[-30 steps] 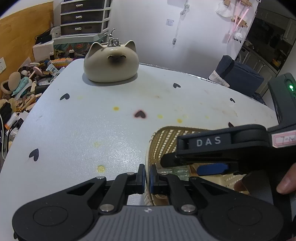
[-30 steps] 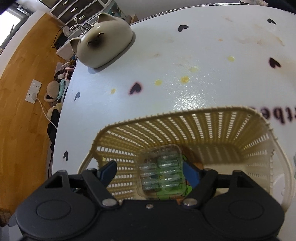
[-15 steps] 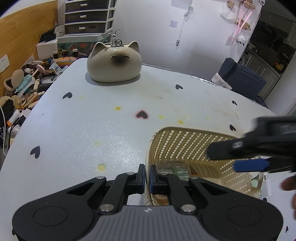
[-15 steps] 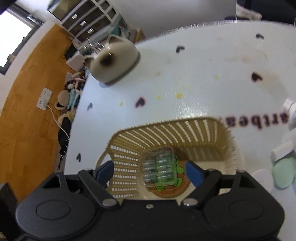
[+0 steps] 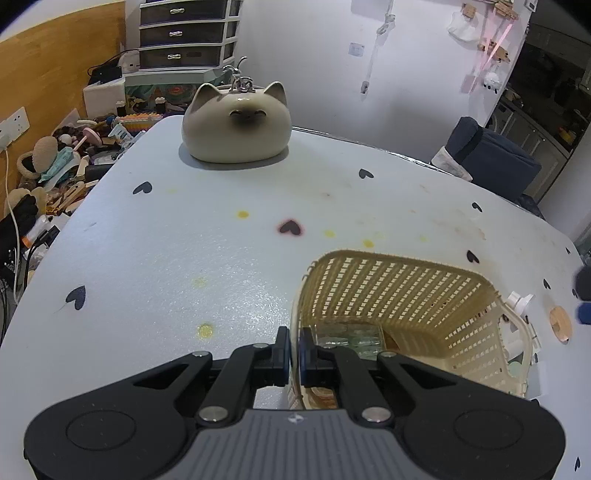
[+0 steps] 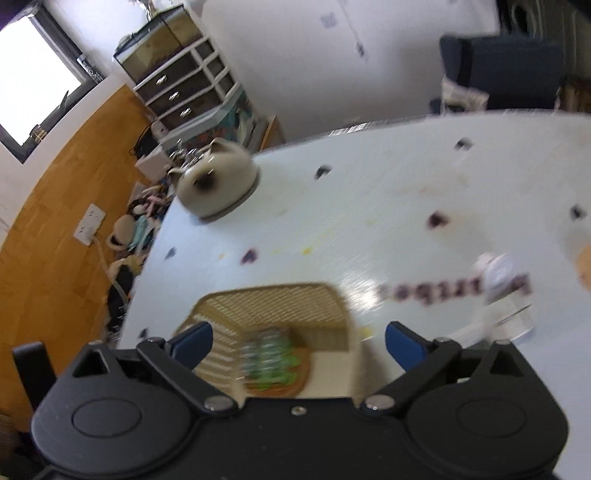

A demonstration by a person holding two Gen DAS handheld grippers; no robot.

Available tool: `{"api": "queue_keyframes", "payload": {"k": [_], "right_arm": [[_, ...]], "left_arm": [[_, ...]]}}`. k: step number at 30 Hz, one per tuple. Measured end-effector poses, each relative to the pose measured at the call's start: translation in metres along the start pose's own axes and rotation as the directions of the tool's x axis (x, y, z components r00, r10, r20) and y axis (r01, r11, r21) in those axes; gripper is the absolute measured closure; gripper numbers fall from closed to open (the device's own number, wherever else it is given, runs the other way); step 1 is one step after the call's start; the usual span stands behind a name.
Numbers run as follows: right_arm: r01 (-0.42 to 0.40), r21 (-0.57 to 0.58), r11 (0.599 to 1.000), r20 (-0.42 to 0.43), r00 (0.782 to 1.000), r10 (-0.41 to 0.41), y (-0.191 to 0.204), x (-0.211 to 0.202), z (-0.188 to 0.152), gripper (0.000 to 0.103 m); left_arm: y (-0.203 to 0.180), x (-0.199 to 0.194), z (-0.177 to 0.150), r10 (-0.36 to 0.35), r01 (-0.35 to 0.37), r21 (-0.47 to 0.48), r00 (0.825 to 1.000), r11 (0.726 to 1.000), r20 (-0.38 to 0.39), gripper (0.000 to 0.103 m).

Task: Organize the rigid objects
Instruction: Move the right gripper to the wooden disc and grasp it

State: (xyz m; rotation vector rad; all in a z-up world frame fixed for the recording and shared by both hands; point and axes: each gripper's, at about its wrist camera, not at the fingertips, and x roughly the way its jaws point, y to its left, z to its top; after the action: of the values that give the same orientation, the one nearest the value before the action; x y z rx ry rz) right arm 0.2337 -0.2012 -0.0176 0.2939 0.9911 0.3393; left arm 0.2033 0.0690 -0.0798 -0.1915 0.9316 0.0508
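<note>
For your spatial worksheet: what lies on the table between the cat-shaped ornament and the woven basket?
Left wrist view: only bare tabletop with printed hearts and yellow stains between cat ornament and basket.

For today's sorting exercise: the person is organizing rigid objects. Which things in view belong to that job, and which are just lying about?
Job:
basket
clear plastic tray inside it
left gripper, clamped on the basket wall
right gripper, open

Lying about:
cat-shaped ceramic
drawer unit
floor clutter

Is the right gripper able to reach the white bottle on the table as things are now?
Probably yes. The right gripper is open and empty above the table, and the white bottle stands outside the basket with nothing visibly between. Blur hides detail.
</note>
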Motion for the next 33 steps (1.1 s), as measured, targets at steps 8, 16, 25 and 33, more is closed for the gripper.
{"api": "queue_keyframes", "payload": {"k": [8,16,25,33], "right_arm": [[0.119,-0.041,0.992,0.139,0.984,-0.112,-0.054,-0.035,-0.008,0.0],[0.269,-0.024,0.963,0.244,0.936,-0.255,-0.119,-0.039,-0.02,0.0],[0.405,0.064,0.912,0.343,0.849,-0.401,-0.198,-0.019,-0.031,0.0],[0.479,0.04,0.877,0.304,0.83,-0.467,-0.248,0.017,-0.021,0.0]], "left_arm": [[-0.002,0.001,0.0,0.018,-0.017,-0.02,1.0,1.0,0.006,0.097],[-0.002,0.002,0.001,0.027,-0.027,-0.039,1.0,0.999,0.012,0.097],[-0.005,0.002,0.002,0.044,-0.044,-0.036,0.999,0.998,0.007,0.096],[-0.002,0.003,0.002,0.038,-0.038,-0.054,0.999,0.998,0.007,0.096]]}}
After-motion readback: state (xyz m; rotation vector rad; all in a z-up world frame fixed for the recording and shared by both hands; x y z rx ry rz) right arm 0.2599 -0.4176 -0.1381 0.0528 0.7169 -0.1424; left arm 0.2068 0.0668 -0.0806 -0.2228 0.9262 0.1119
